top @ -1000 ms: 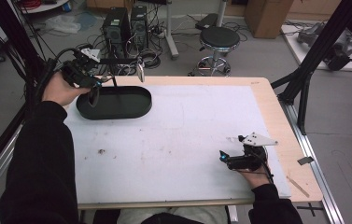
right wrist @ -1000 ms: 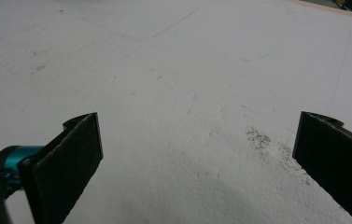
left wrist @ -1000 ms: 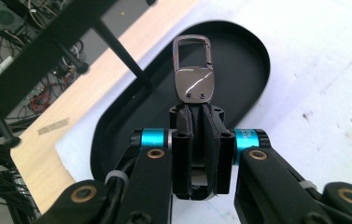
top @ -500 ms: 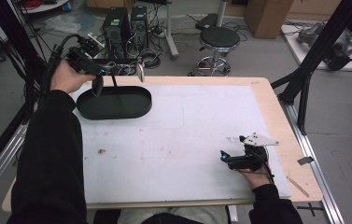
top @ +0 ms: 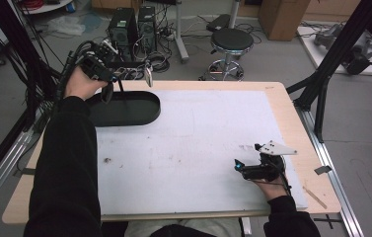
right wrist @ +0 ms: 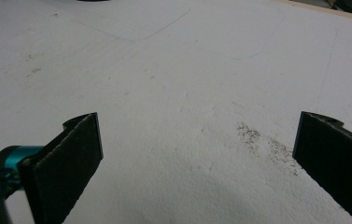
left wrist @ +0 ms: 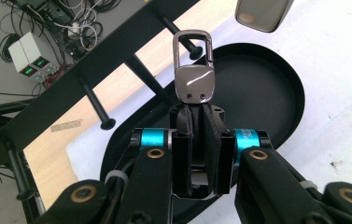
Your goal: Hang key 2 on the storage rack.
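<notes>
White mat (top: 198, 148): one black tray (top: 124, 108), one keychain (left wrist: 193, 77).

We list: grey floor (top: 272, 54); a round black stool (top: 230, 42) on a chrome base; two dark computer towers (top: 133, 24) amid tangled cables; what may be cardboard boxes (top: 282, 12), far right; wooden surface (top: 292, 123) under white sheet.
</notes>
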Action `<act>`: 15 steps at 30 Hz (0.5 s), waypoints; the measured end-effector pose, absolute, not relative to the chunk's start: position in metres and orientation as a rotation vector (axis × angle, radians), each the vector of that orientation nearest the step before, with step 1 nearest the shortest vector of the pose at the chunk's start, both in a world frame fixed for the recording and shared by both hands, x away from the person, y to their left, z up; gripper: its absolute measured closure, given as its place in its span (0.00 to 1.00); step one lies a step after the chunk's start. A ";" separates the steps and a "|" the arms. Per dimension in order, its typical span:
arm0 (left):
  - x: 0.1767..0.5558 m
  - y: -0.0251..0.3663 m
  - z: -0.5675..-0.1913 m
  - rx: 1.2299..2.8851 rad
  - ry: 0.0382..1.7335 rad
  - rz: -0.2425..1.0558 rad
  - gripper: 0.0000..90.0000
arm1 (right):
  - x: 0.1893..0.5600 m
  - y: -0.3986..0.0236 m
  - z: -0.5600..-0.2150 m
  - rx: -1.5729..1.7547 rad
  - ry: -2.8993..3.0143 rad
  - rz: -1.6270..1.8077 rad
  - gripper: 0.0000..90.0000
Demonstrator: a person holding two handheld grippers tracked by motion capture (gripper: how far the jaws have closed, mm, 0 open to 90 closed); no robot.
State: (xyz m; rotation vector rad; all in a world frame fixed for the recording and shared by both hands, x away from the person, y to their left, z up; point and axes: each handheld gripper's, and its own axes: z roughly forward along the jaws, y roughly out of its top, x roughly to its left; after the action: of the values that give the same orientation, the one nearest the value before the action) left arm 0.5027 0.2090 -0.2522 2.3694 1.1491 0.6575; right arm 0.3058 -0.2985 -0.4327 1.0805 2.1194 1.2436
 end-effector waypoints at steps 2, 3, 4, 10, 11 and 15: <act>0.503 0.206 -0.255 2.396 1.137 0.667 0.91 | 0.305 -0.299 -0.433 1.080 2.117 1.242 0.01; 0.503 0.204 -0.256 2.406 1.140 0.680 0.91 | 0.305 -0.299 -0.432 1.080 2.116 1.244 0.01; 0.504 0.203 -0.257 2.408 1.141 0.690 0.91 | 0.305 -0.299 -0.432 1.079 2.115 1.245 0.01; 0.507 0.197 -0.264 2.436 1.162 0.724 0.91 | 0.303 -0.299 -0.431 1.076 2.111 1.248 0.01; 0.508 0.197 -0.265 2.441 1.163 0.731 0.90 | 0.303 -0.299 -0.431 1.075 2.112 1.247 0.01; 0.514 0.196 -0.270 2.398 1.186 0.758 0.90 | 0.303 -0.300 -0.431 1.078 2.111 1.252 0.01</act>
State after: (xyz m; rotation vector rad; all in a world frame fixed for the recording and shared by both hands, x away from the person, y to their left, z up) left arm 0.5140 0.1962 -0.2705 2.3982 1.1858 0.7580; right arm 0.3028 -0.2996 -0.4311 1.0782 2.1115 1.2521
